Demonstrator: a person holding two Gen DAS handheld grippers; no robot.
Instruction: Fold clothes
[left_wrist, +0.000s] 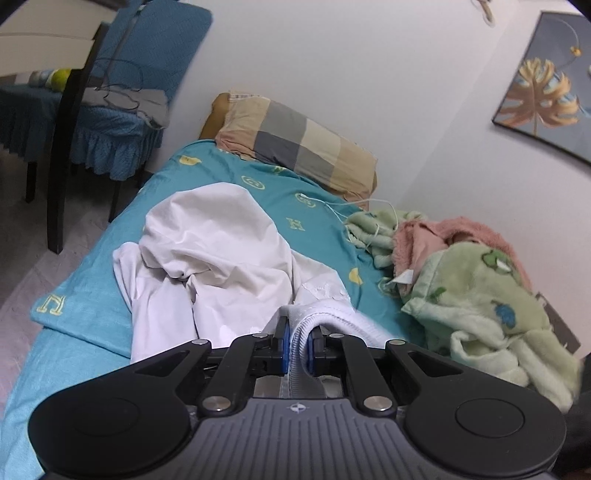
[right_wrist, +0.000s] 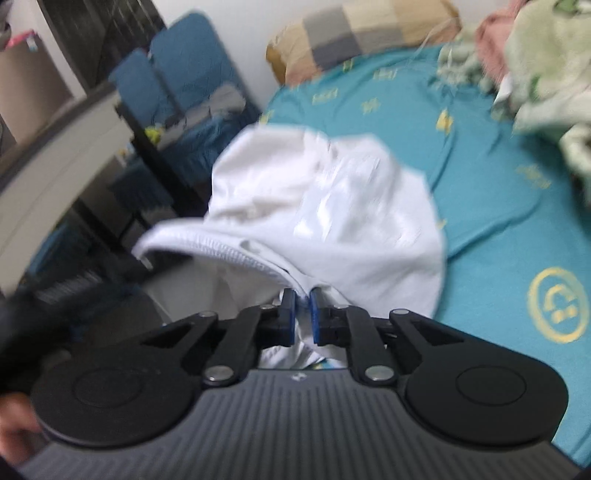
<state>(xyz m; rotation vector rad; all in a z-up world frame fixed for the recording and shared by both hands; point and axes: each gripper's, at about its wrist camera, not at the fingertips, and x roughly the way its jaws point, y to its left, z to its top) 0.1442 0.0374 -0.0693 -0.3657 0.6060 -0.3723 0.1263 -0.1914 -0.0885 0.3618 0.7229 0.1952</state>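
Observation:
A white garment (left_wrist: 221, 258) lies crumpled on the teal bedsheet (left_wrist: 303, 218). Its ribbed hem (left_wrist: 321, 317) runs between the blue pads of my left gripper (left_wrist: 298, 343), which is shut on it near the bed's near edge. In the right wrist view the same white garment (right_wrist: 332, 214) bulges up, blurred. My right gripper (right_wrist: 303, 314) is shut on another stretch of the ribbed hem (right_wrist: 221, 251), which loops off to the left of the jaws.
A checked pillow (left_wrist: 295, 144) lies at the bed's head against the wall. A pile of green and pink blankets (left_wrist: 472, 280) with a white cable covers the right side. A blue-covered chair (left_wrist: 122, 110) and dark table leg (left_wrist: 62, 147) stand left of the bed.

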